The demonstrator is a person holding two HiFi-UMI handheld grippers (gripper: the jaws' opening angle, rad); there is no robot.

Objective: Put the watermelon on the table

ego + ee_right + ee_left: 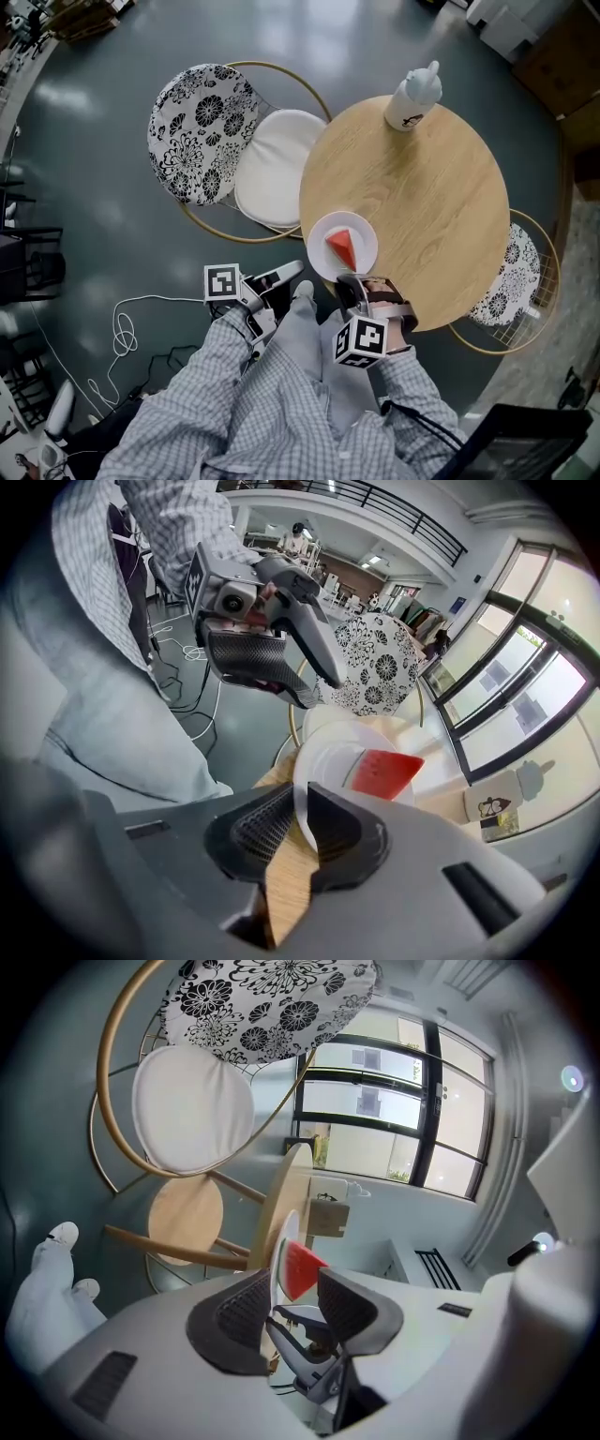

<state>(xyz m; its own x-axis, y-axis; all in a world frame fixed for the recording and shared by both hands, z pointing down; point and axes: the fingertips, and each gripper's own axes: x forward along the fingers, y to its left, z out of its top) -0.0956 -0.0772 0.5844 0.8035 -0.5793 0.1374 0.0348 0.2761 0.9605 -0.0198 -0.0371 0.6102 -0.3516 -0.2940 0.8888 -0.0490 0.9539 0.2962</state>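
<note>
Watermelon [384,772] on plate [328,750], just beyond right gripper's [298,795] fingers [345,838]

watermelon [343,248] on plate [322,236]; plate on table [431,206] edge

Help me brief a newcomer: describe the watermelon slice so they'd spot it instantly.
Find the round wooden table; at its near edge the right gripper pinches a white plate. The watermelon is the red wedge on it, unlike the white bottle at the far edge.
</note>
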